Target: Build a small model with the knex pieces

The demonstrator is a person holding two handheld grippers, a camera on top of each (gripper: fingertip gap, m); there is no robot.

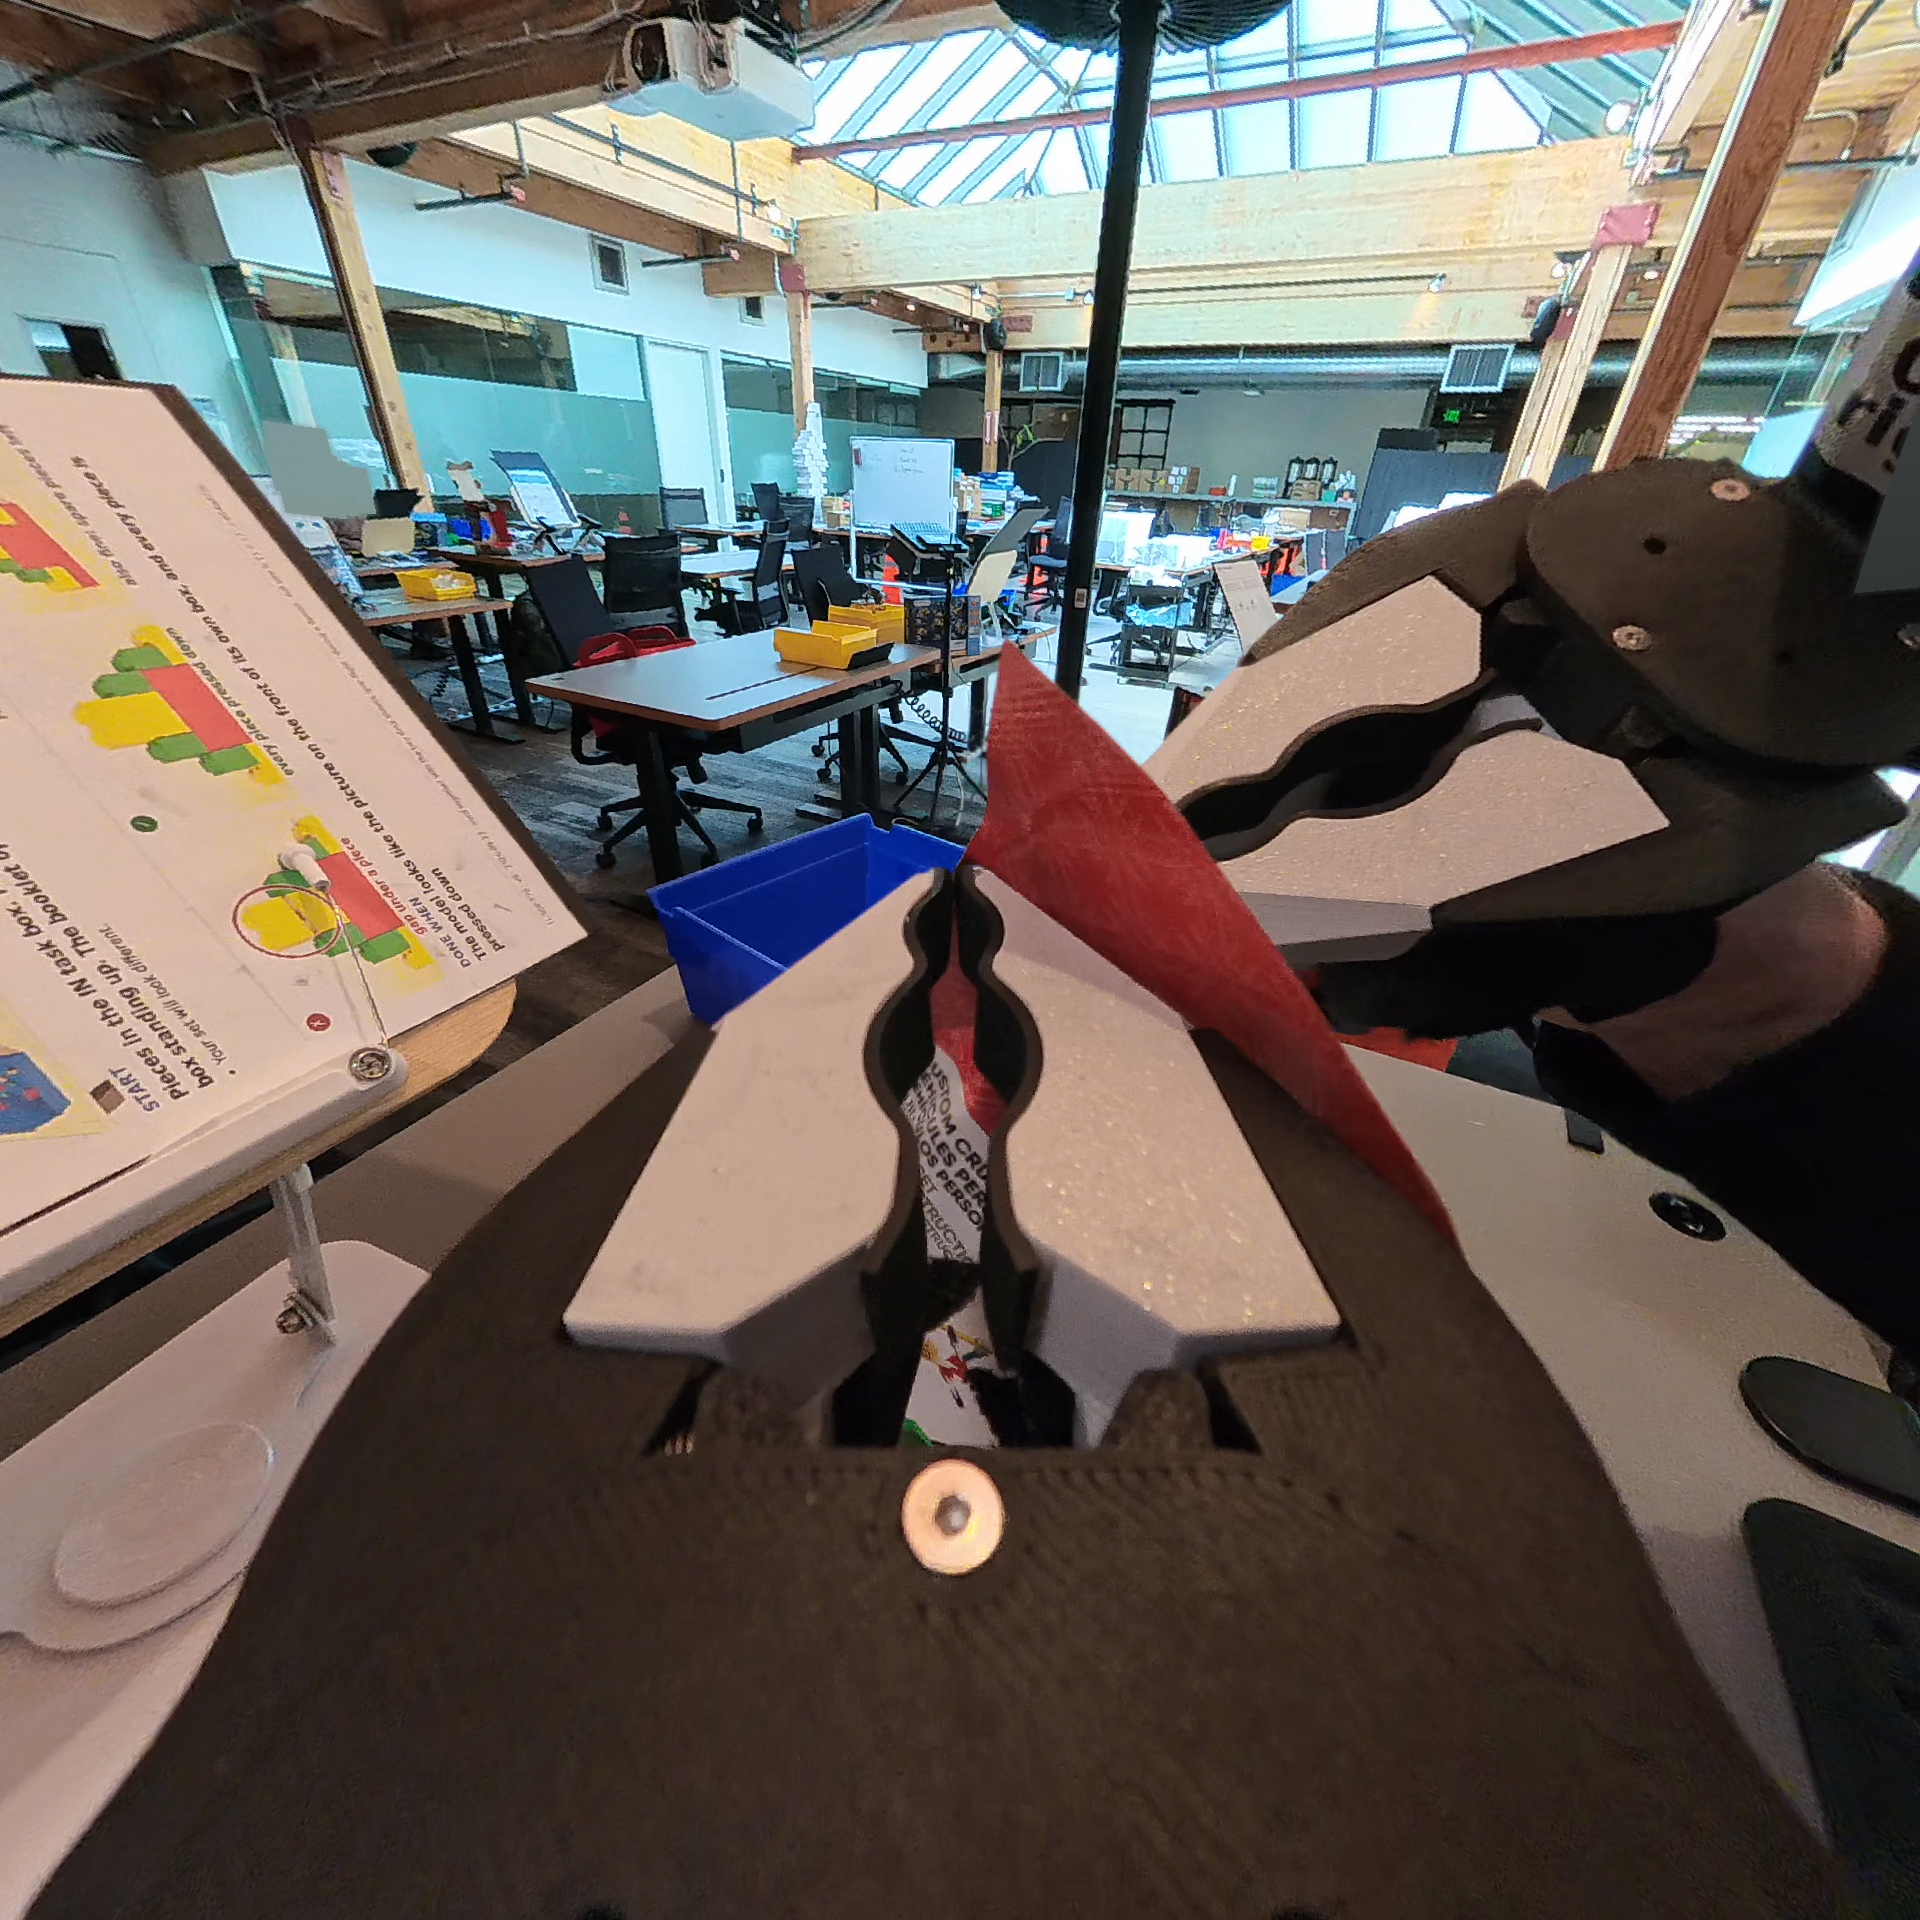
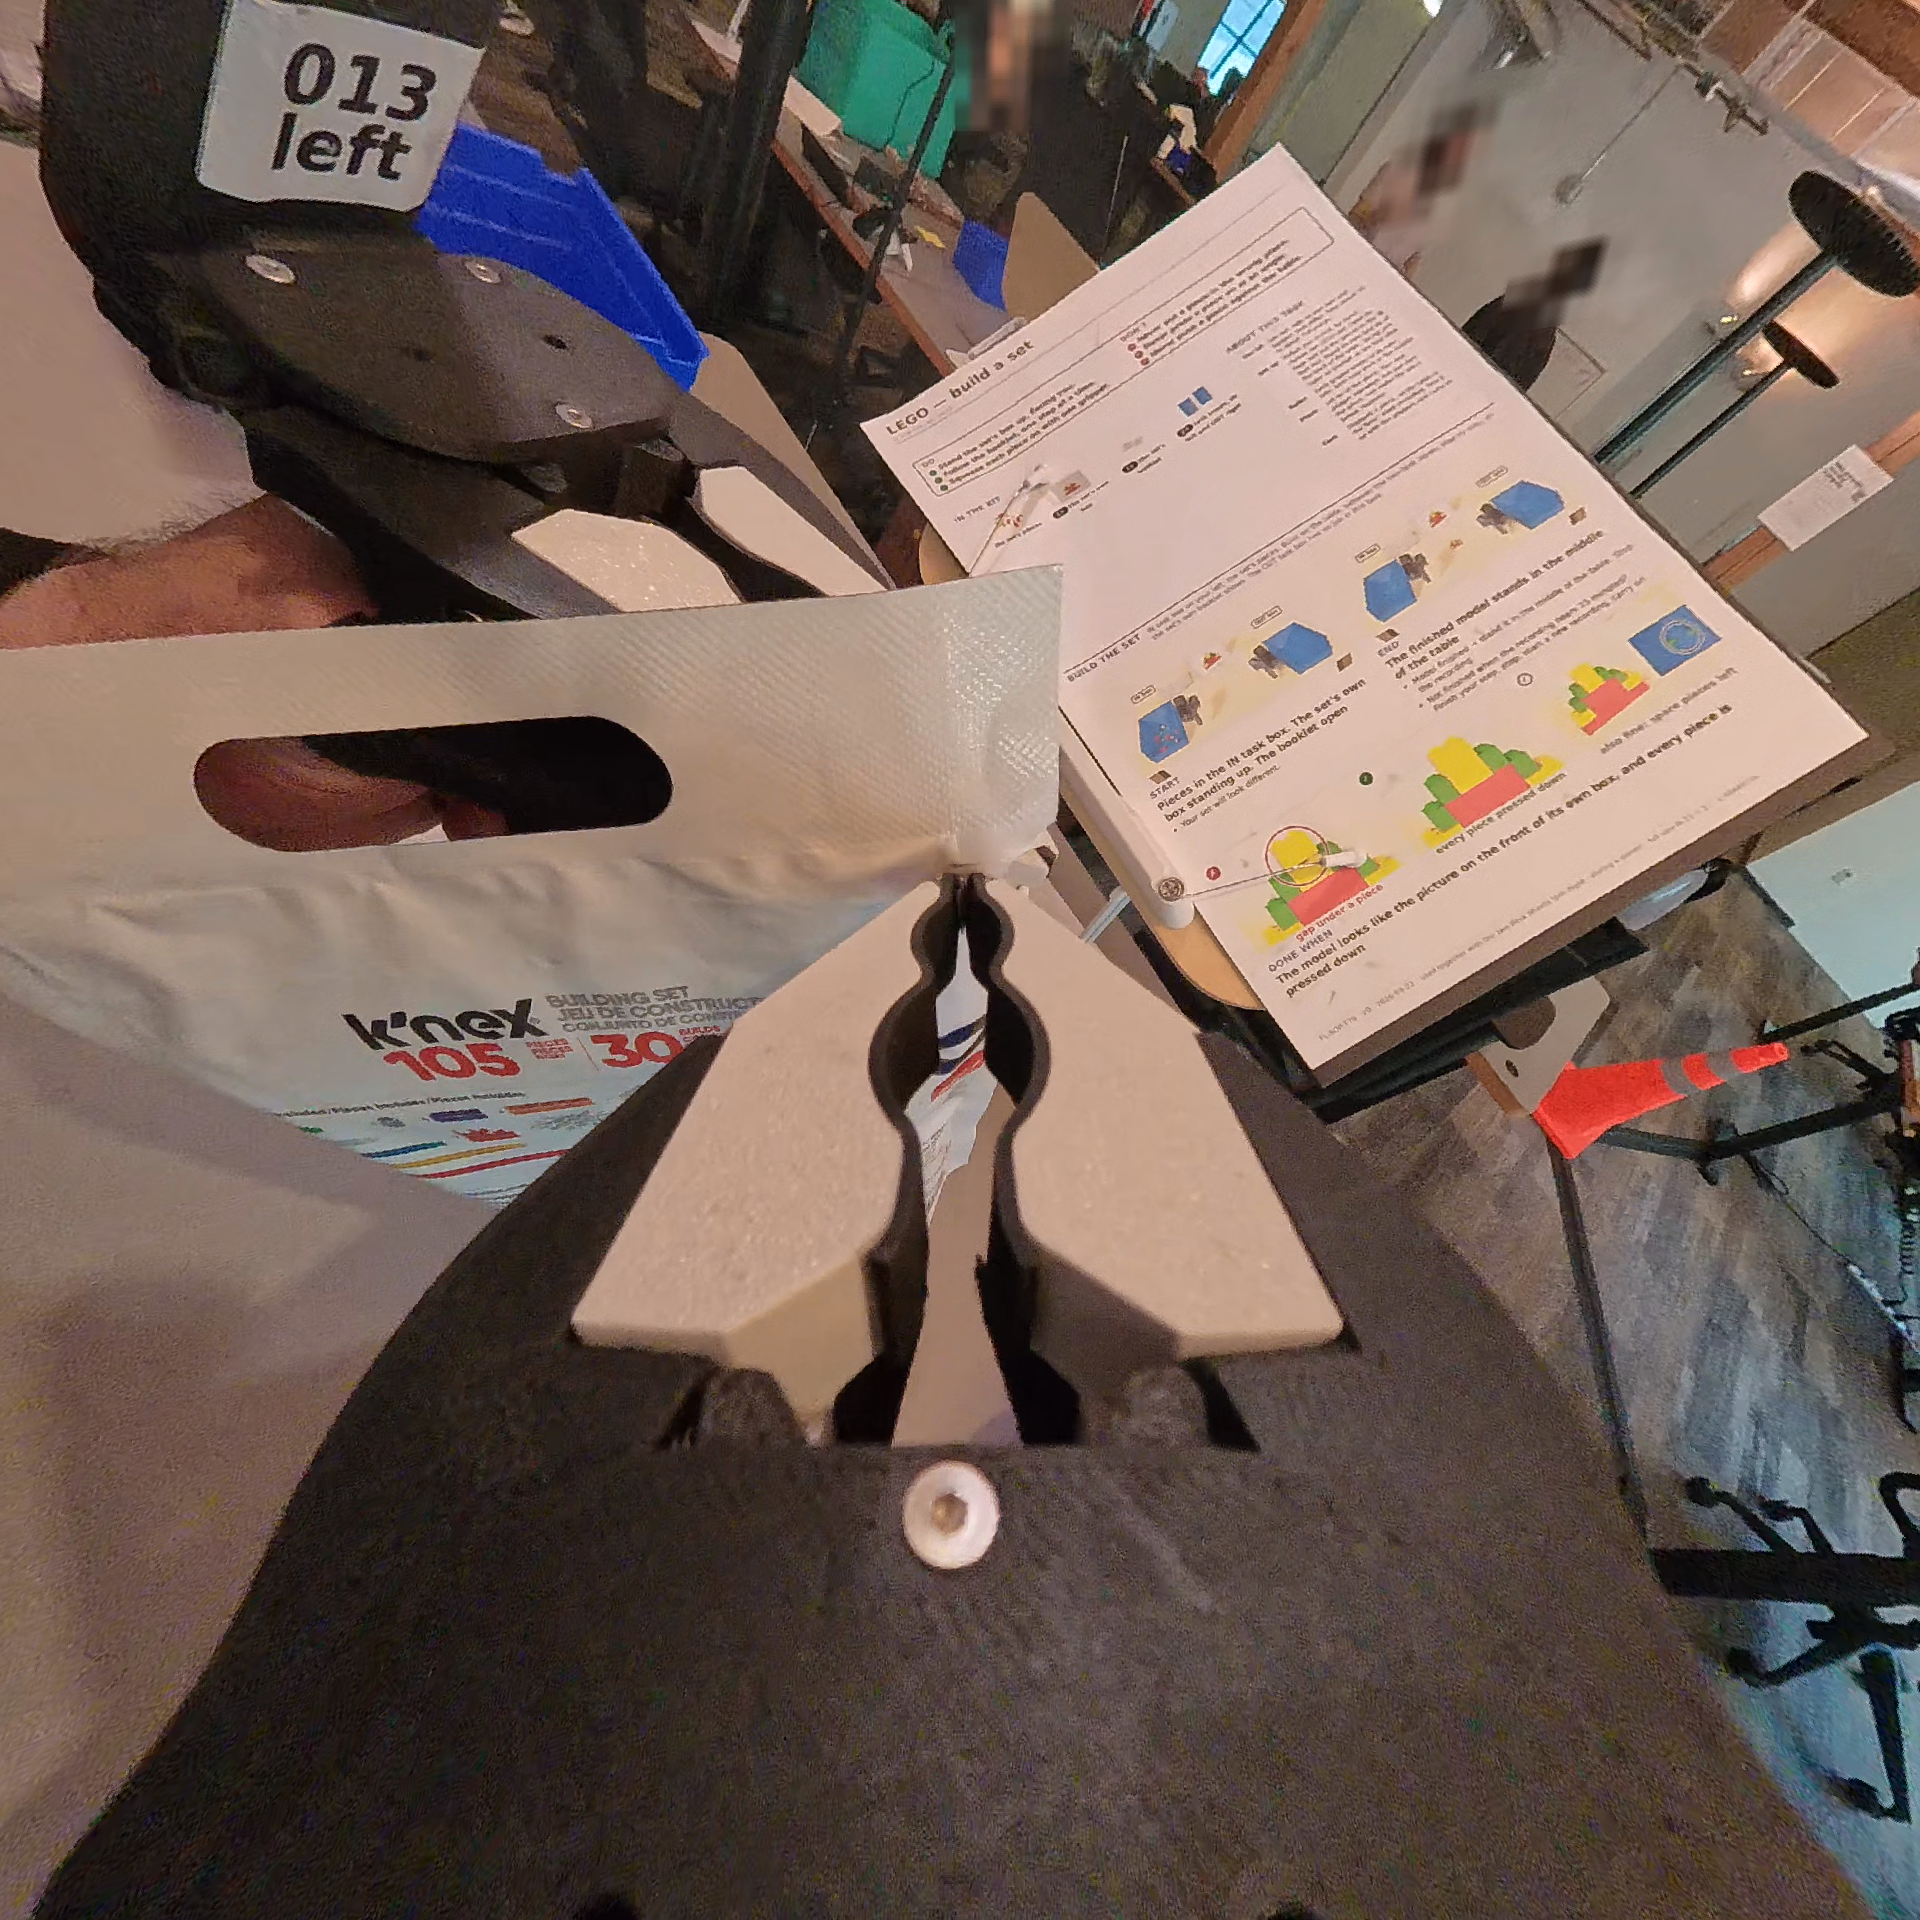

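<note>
Left wrist view: your left gripper (image 1: 954,883) is clamped on the red-sided printed plastic pouch (image 1: 1122,883), the blue plastic bin (image 1: 769,914) at eleven o'clock. Right wrist view: your right gripper (image 2: 961,883) pinches the pouch's white corner (both grips apparently spread its top taut), the tilted instruction sheet (image 2: 1351,582) at one o'clock.

White table (image 1: 1621,1309) bearing blue bin (image 1: 769,914), stand base (image 1: 156,1455).

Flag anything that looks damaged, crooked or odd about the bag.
The bag's top corner by the right hand-held gripper is creased and puckered where the fingers pinch it. The left hand-held gripper is shut on it too. No tear or spill shows.
</note>
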